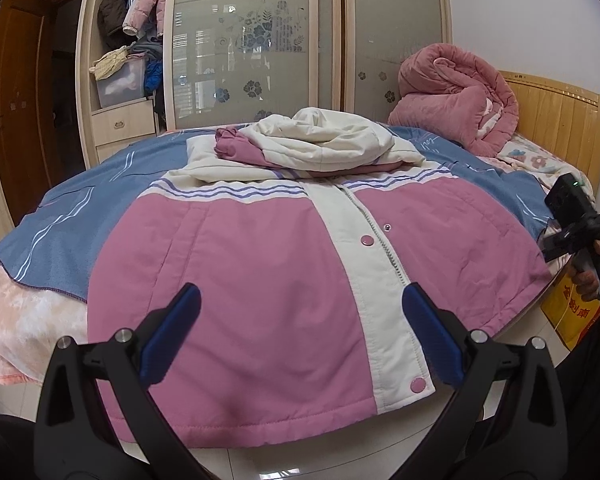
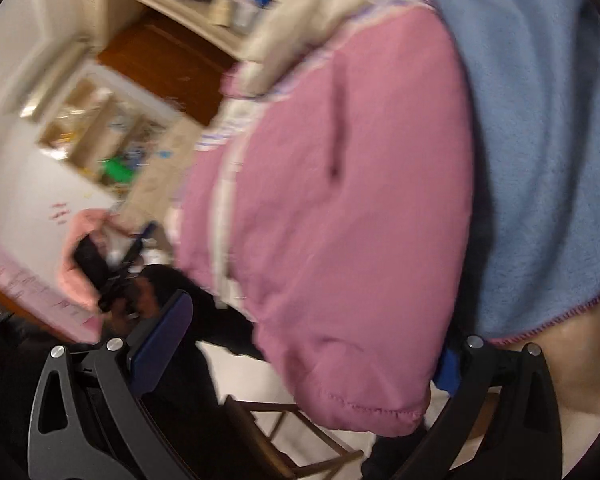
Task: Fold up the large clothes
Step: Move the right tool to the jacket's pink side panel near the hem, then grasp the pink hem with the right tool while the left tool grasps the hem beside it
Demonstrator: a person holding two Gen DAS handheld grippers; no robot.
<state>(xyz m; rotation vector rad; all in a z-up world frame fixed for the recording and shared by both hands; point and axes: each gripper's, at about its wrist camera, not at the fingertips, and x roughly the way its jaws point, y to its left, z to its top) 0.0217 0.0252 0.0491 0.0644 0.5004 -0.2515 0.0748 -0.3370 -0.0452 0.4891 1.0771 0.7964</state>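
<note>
One right finger (image 2: 448,368) behind jacket hem (image 2: 364,404).

Left wrist view: even, soft indoor light, sharp focus, window glare on the frosted glass wardrobe doors (image 1: 244,52), strong fisheye bending with dark corners. Right wrist view: heavy motion blur throughout, same dark vignette.

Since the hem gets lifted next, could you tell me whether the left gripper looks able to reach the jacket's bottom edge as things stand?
Probably yes. The left gripper hangs open just above the jacket, its blue fingers spread over the pink panel near the hem. Nothing lies between them and the cloth.
</note>
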